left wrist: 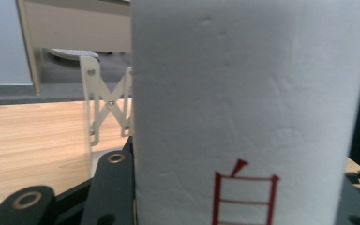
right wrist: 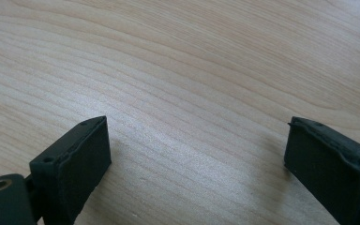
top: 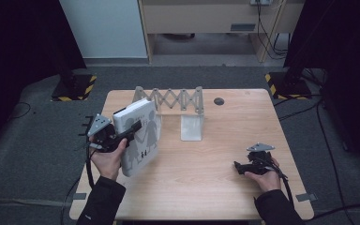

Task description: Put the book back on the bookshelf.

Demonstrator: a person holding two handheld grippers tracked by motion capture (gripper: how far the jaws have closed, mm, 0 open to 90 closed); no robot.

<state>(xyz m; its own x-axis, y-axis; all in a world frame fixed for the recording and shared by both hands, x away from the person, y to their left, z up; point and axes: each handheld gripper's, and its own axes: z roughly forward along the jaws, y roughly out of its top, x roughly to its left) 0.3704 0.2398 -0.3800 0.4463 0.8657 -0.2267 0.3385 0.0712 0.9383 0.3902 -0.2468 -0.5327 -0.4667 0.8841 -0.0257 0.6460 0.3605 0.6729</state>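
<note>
A thick white book (top: 138, 136) with grey silhouette figures on its cover is held tilted above the left part of the wooden table (top: 201, 187). My left gripper (top: 132, 128) is shut on it from the left side. In the left gripper view the book's white spine (left wrist: 253, 103) stands close between the black jaws, with a red character (left wrist: 243, 197) printed low on it. My right gripper (top: 238, 166) rests low at the table's right front, pointing left. Its jaws stand wide open over bare wood (right wrist: 197, 164), with nothing between the black pads (right wrist: 75, 159).
A pale accordion-style rack (top: 168, 101) stands at the back middle of the table, just behind the book, and also appears as a rack (left wrist: 105, 101) beside the spine. A white bookend (top: 192, 127) sits in front of it. A dark round hole (top: 219, 101) lies further right.
</note>
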